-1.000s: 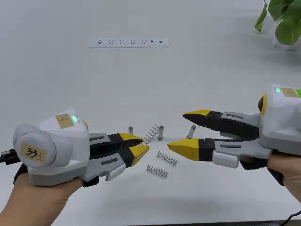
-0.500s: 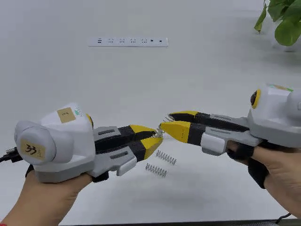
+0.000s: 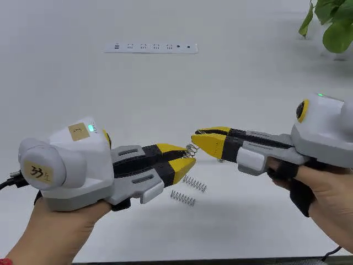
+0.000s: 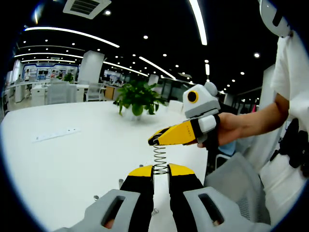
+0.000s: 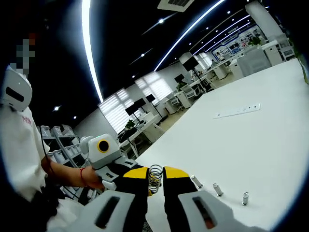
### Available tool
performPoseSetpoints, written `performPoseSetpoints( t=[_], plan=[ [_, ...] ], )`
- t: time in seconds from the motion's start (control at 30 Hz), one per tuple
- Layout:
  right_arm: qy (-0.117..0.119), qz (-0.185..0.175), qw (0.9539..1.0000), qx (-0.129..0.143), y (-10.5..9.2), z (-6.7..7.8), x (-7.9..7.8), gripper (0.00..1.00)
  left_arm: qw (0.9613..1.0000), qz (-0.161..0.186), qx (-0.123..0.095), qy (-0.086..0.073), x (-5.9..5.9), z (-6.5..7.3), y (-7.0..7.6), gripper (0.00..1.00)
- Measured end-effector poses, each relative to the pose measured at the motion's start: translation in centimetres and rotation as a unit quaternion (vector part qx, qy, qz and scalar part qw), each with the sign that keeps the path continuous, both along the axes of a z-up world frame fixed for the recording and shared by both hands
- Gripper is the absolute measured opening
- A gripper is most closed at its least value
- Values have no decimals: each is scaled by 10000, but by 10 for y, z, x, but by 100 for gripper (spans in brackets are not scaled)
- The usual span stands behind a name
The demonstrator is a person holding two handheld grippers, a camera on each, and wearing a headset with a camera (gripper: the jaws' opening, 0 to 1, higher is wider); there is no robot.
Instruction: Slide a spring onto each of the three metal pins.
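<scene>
Transferring one spring (image 3: 191, 149) between the left gripper (image 3: 186, 156) and the right gripper (image 3: 194, 141) appears to be the step in hand. Head view: both grippers meet tip to tip in the air above the surface (image 3: 110, 94), each pair of jaws closed to a narrow gap on an opposite end of the spring. Two loose springs (image 3: 194, 184) lie flat just below the held spring, on the person's side; a power strip (image 3: 150, 48) lies well beyond it. The gripper bodies screen the surface directly behind the held spring. Left gripper view: this gripper's jaws pinch the near end of the spring, which runs straight to the right gripper's tips with its middle coils exposed and unbent. Right gripper view: the spring is seen end-on, clamped across its outer coils; how much of its length sits inside the jaws cannot be told. Three metal pins (image 5: 217, 188) stand upright in a row to the right of the held spring, well apart from it, all bare. Next move, as judged: one gripper releases, and the other aligns the spring's bore with a pin, keeping the leading end unobstructed. Which gripper keeps the spring cannot be told.
</scene>
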State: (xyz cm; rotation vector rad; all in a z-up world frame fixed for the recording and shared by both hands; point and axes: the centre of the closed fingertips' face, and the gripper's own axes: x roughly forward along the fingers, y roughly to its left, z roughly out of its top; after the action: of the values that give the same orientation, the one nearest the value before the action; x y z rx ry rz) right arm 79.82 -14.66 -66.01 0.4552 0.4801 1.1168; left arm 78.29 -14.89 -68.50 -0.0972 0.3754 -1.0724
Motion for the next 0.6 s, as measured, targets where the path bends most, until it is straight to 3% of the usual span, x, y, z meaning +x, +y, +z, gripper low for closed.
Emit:
performPoseSetpoints(
  t=[0.37, 0.6],
  plan=[
    [-310, 237, 9987, -341, 4, 2, -5, 11, 9999, -66, 96, -38, -1, -2, -2, 11],
    [-674, 499, 9933, -795, 8, 0, -10, 11, 9997, -147, 202, -32, -3, -6, -4, 12]
  ],
)
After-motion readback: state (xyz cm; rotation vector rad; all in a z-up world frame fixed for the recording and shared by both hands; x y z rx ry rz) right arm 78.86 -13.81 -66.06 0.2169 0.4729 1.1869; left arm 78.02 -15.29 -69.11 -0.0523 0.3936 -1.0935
